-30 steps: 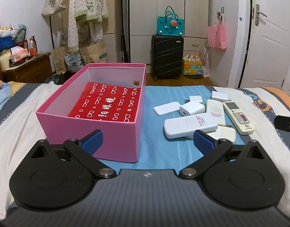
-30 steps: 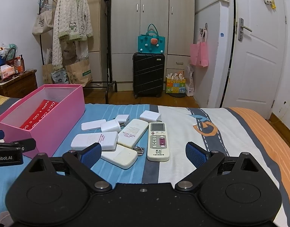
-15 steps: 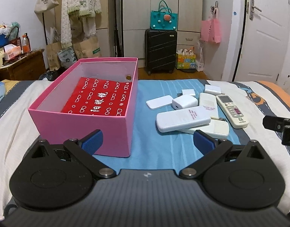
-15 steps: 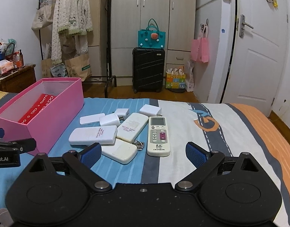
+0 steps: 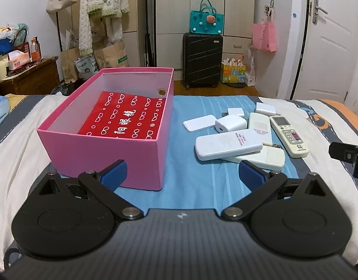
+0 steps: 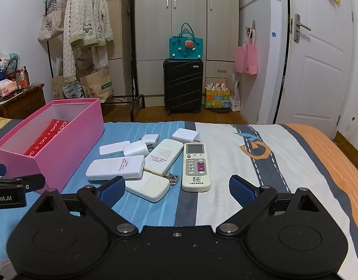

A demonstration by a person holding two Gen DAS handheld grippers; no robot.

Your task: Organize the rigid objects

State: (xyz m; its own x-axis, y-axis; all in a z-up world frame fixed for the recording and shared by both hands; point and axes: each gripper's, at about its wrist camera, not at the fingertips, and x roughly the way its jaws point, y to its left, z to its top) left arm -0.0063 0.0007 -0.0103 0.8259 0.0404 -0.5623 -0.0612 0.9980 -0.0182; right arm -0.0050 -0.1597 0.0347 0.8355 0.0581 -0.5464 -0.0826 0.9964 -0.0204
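A pink box (image 5: 104,154) (image 6: 69,149) stands on the bed with a red patterned packet (image 5: 125,119) flat inside. To its right lies a cluster of white items: several remotes, one with buttons (image 6: 196,166) (image 5: 288,136), a face-down one (image 5: 228,144) (image 6: 117,168), plus chargers (image 5: 230,123) (image 6: 138,148). My left gripper (image 5: 182,172) is open, low in front of the box's near right corner. My right gripper (image 6: 176,187) is open just short of the cluster, nothing between its fingers.
The bedspread (image 6: 260,163) is striped blue, white, grey and orange, ending at the far edge. Beyond stand a black suitcase (image 6: 182,85), wardrobe (image 6: 186,23), clothes rack (image 6: 85,28) and a white door (image 6: 319,58). A wooden side table (image 5: 27,77) is at left.
Both grippers have drifted slightly back and up, so the box and the white items sit a bit lower and farther in view. Both stayed open; nothing on the bed moved.
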